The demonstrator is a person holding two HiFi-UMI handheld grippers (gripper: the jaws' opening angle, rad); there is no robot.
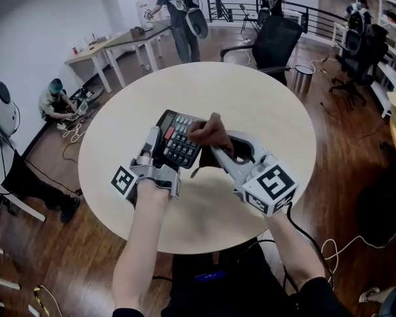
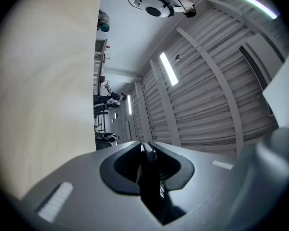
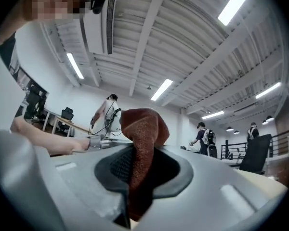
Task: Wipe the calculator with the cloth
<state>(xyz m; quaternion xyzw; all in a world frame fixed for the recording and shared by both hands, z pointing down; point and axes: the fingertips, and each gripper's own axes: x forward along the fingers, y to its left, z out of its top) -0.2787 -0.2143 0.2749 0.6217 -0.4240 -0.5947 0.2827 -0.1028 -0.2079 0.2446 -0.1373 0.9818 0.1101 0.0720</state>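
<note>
Calculator point(image 1: 177, 137), dark with grey keys and a red patch beside its display, is held tilted over the near middle of a round pale table point(image 1: 264, 111), between two grippers that reach in from the near edge on bare forearms. The left gripper point(image 1: 152, 145) comes in from the near left. Its jaws are narrowed onto the calculator's left edge, and the left gripper view shows the dark slab edge-on, pinched between the pads. The right gripper point(image 1: 214, 147) comes in from the near right. Its jaws are clamped on a rust-brown cloth point(image 1: 210, 132), which rises between the pads as a folded wad in the right gripper view. The bunched cloth lies against the right side of the calculator's keys.

Just past the table's far edge stands a black office chair point(image 1: 275, 41), with a small metal bin point(image 1: 304, 78) to its right. At the left, a person point(image 1: 55, 101) sits on the wooden floor. Farther off on the left are long pale desks point(image 1: 119, 45) with someone standing point(image 1: 181, 12) at them. A dark railing point(image 1: 251, 8) crosses the far end.
</note>
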